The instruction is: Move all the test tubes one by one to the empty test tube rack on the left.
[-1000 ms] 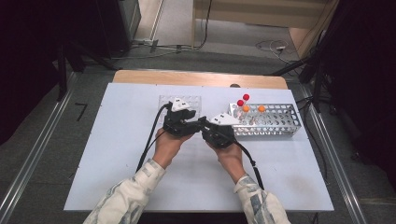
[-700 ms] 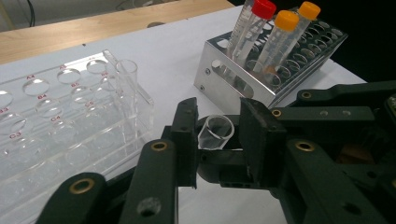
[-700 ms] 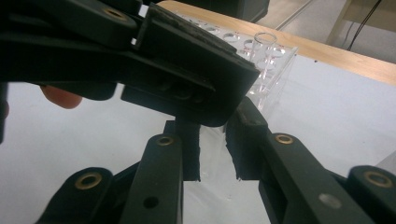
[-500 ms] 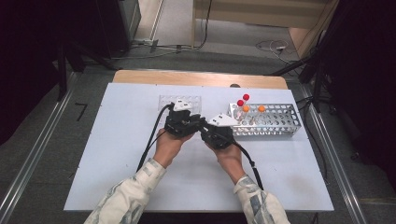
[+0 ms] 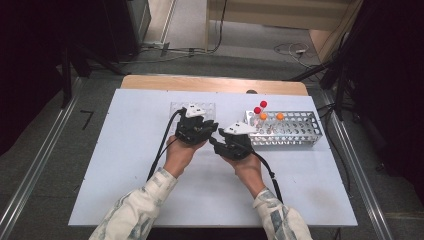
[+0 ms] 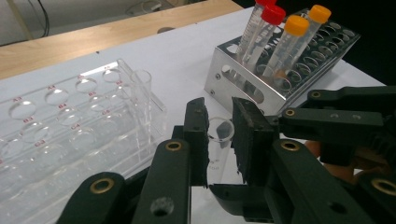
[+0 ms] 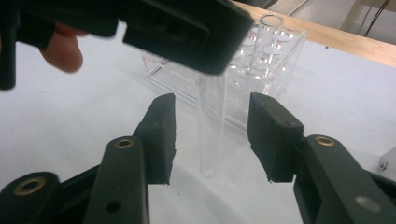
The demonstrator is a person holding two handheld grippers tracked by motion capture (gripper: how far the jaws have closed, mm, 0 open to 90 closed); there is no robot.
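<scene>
My left gripper [image 6: 219, 112] is shut on the upper part of a clear uncapped test tube [image 6: 218, 140], which hangs upright over the white table. My right gripper [image 7: 212, 105] faces it at close range. Its jaws have just been opening, and they now stand open on either side of the same clear tube [image 7: 211, 126] without pressing on it. In the high view the left gripper [image 5: 197, 127] and right gripper [image 5: 232, 140] meet at the middle of the table.
A clear acrylic rack [image 6: 70, 121] holds one clear tube [image 6: 140, 91] at its near corner. A metal rack [image 5: 287, 129] to the right carries red-capped tubes [image 6: 261, 28] and orange-capped tubes [image 6: 292, 42]. A wooden strip [image 5: 210, 84] borders the table's far edge.
</scene>
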